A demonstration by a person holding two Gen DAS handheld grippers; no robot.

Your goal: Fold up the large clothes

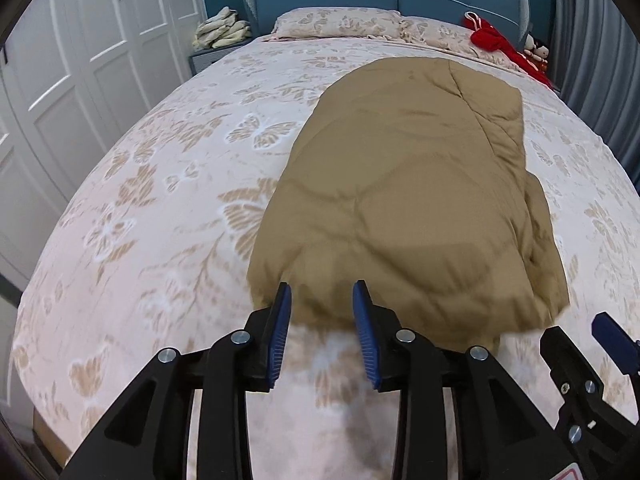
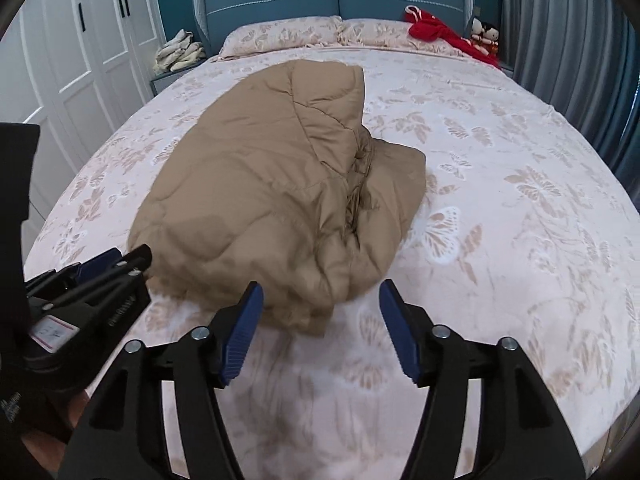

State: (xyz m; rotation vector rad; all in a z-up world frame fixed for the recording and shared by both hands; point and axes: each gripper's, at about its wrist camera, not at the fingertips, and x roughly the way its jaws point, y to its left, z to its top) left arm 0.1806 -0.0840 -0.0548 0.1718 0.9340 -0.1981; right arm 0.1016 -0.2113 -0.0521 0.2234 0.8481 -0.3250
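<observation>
A tan quilted coat [image 1: 404, 200] lies folded in a thick bundle on the bed; it also shows in the right wrist view [image 2: 272, 184]. My left gripper [image 1: 322, 294] is open and empty, its blue pads just over the bundle's near edge. My right gripper [image 2: 320, 294] is open and empty at the bundle's near right corner. The right gripper shows at the far right of the left wrist view [image 1: 600, 344], and the left gripper at the left of the right wrist view [image 2: 108, 268].
The bed [image 1: 160, 200] has a pale butterfly-print cover and two pillows [image 2: 280, 36] at a blue headboard. A red garment [image 2: 440, 32] and dolls [image 2: 484, 36] lie at the far right. White wardrobes [image 1: 80, 60] stand left, curtains [image 2: 580, 60] right.
</observation>
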